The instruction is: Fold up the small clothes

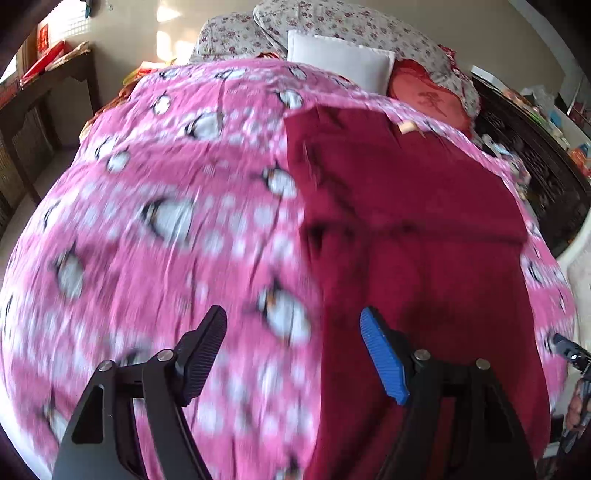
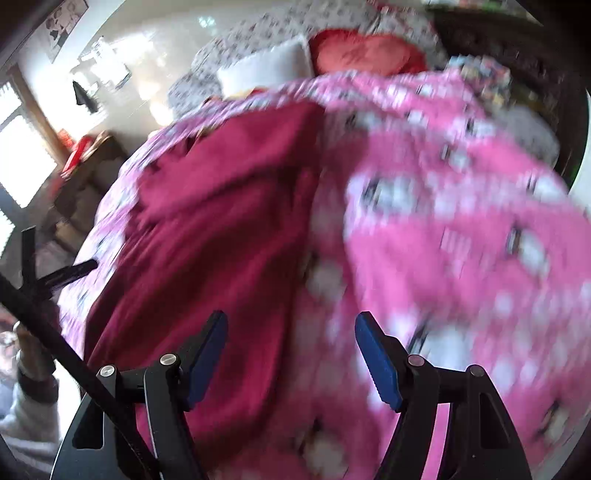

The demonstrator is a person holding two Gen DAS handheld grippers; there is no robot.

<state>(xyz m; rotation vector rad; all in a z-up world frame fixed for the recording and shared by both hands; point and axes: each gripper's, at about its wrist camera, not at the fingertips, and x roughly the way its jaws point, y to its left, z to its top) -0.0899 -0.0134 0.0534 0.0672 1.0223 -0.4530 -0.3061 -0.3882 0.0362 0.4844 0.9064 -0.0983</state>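
Observation:
A dark red garment (image 1: 406, 229) lies spread flat on a pink penguin-print blanket (image 1: 166, 221). In the left wrist view it fills the right half, running from the far end of the bed to the near edge. My left gripper (image 1: 293, 325) is open and empty, hovering above the garment's left edge. In the right wrist view the garment (image 2: 207, 229) lies on the left and the blanket (image 2: 443, 240) on the right. My right gripper (image 2: 290, 328) is open and empty, above the garment's right edge. Both views are motion-blurred.
A white pillow (image 1: 340, 55), a red cushion (image 1: 424, 96) and floral pillows (image 1: 332, 22) lie at the head of the bed. A dark wooden table (image 1: 37, 103) stands to the left. A dark headboard and cluttered shelf (image 1: 535, 147) are on the right.

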